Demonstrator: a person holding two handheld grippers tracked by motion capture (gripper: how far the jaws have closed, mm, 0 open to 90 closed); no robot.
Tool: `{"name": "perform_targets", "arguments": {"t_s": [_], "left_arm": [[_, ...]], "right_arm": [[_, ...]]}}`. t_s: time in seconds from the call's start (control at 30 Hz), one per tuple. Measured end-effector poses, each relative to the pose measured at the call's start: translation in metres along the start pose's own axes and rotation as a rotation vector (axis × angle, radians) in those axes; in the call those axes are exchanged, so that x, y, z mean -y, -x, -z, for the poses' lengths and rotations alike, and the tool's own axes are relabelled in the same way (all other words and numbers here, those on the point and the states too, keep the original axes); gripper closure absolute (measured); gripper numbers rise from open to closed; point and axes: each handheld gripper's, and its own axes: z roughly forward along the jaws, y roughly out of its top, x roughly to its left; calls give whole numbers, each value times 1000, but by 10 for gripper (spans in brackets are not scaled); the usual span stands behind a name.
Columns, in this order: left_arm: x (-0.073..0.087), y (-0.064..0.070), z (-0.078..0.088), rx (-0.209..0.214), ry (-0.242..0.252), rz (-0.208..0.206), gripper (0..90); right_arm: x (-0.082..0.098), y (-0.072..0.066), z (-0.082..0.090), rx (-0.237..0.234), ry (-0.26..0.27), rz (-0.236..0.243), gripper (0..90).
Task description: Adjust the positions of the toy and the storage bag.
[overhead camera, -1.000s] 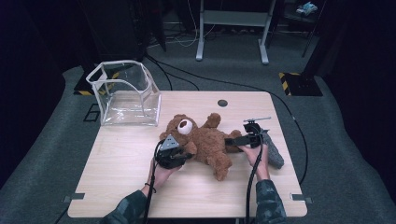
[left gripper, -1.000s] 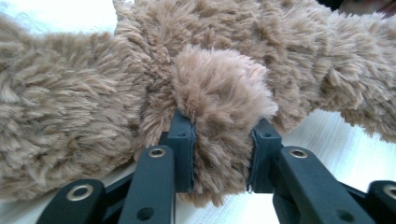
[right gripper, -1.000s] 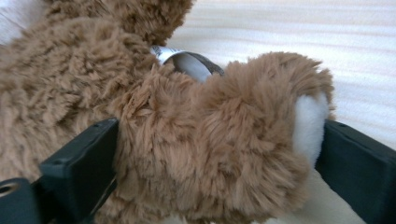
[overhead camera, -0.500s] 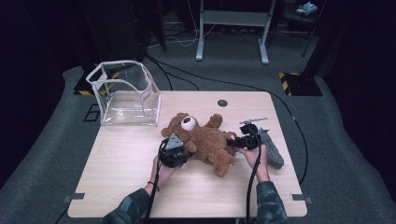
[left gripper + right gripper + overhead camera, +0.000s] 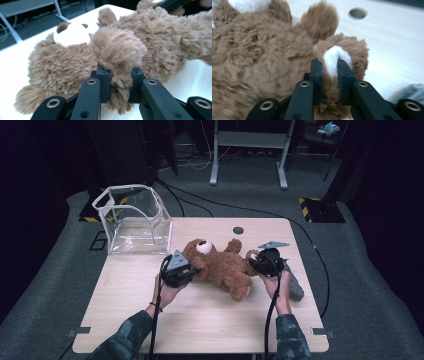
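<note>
While the brown teddy bear (image 5: 220,267) lies near the centre of the wooden table (image 5: 200,320), the left gripper (image 5: 189,271) at its nine o'clock has just closed on a paw, the right gripper (image 5: 255,261) at three o'clock on a white-soled foot. A clear plastic bin (image 5: 134,226) stands at ten o'clock, a grey cloth (image 5: 295,287) at four.

The teddy bear (image 5: 220,267) lies mid-table (image 5: 210,320) between the left gripper (image 5: 186,272) and right gripper (image 5: 257,265), with the clear bin (image 5: 132,225) at the far-left corner behind it.
</note>
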Motion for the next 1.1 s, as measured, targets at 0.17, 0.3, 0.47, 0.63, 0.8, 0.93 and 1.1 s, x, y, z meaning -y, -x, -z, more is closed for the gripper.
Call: {"name": "perform_targets", "arguments": {"t_s": [0.17, 0.3, 0.47, 0.63, 0.8, 0.93, 1.1], "left_arm": [[-7, -17, 0, -11, -1, 19, 767], [-8, -18, -4, -5, -24, 4, 767], [-17, -20, -6, -18, -25, -37, 767], [-32, -28, -5, -38, -18, -64, 768], [-44, -36, -8, -59, -22, -78, 769], [-50, -42, -9, -73, -24, -98, 770], [-55, -47, -10, -72, -35, -106, 770]], "right_arm": [[-7, 6, 19, 14, 38, -23, 812], [-8, -4, 18, 59, 30, 34, 819], [-12, -5, 25, 68, 70, 25, 818], [-18, -11, 43, 84, 116, 45, 817], [-24, -25, 61, 101, 155, 88, 817], [-25, -37, 69, 111, 173, 120, 818], [-21, -52, 76, 121, 189, 151, 817]]}}
